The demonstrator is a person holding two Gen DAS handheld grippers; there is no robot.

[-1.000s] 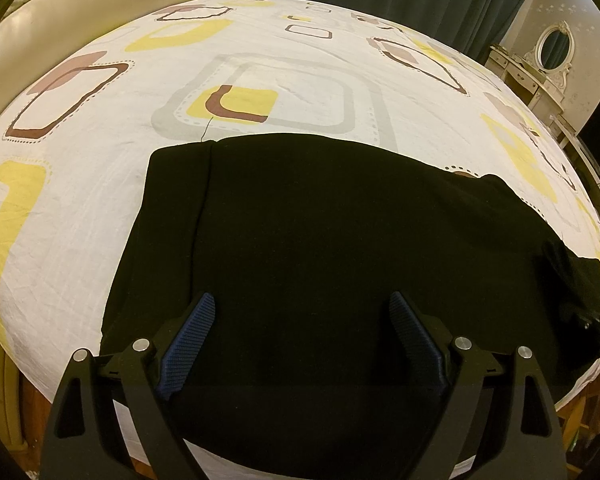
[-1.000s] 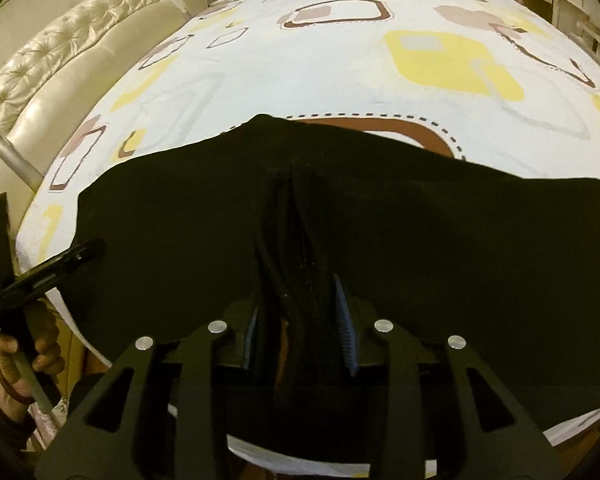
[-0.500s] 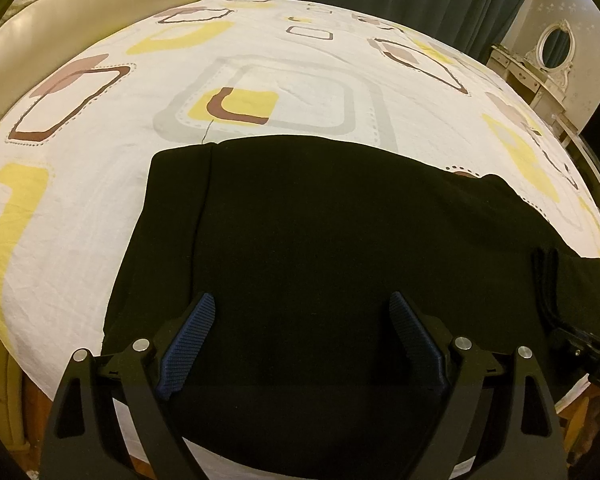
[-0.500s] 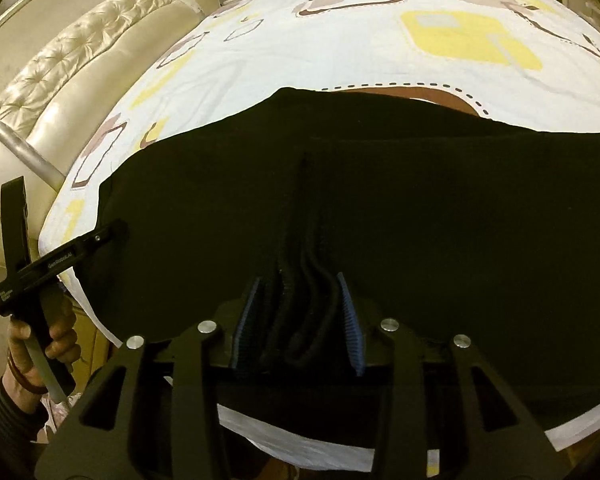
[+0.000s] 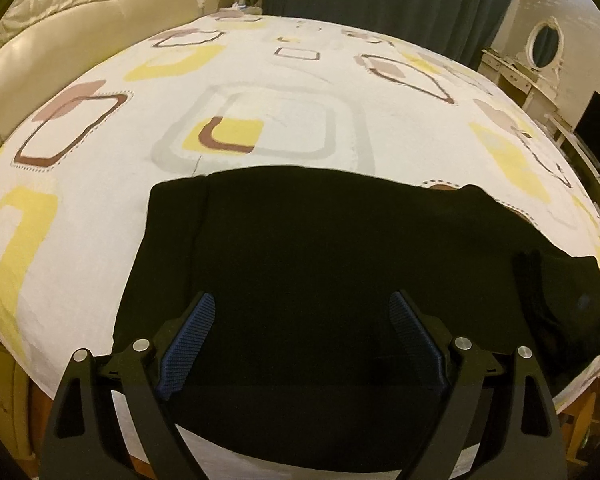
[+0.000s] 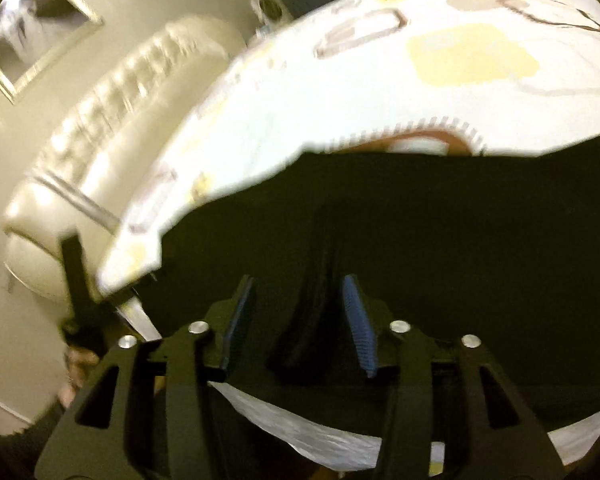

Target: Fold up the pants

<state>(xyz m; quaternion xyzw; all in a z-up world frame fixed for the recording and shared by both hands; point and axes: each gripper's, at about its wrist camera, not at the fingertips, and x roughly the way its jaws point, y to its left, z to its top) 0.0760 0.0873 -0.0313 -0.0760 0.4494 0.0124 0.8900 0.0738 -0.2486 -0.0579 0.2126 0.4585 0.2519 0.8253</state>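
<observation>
Black pants lie flat, already folded, filling the lower centre of the frame on a patterned bedsheet. The left gripper hovers wide open. The right gripper is opening, a fabric ridge loose between its jaws; further folding probably remains.

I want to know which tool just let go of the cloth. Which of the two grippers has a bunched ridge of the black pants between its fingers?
The right gripper: its opening jaws straddle a raised ridge of the black pants. The left gripper hangs wide open over flat fabric.
</observation>
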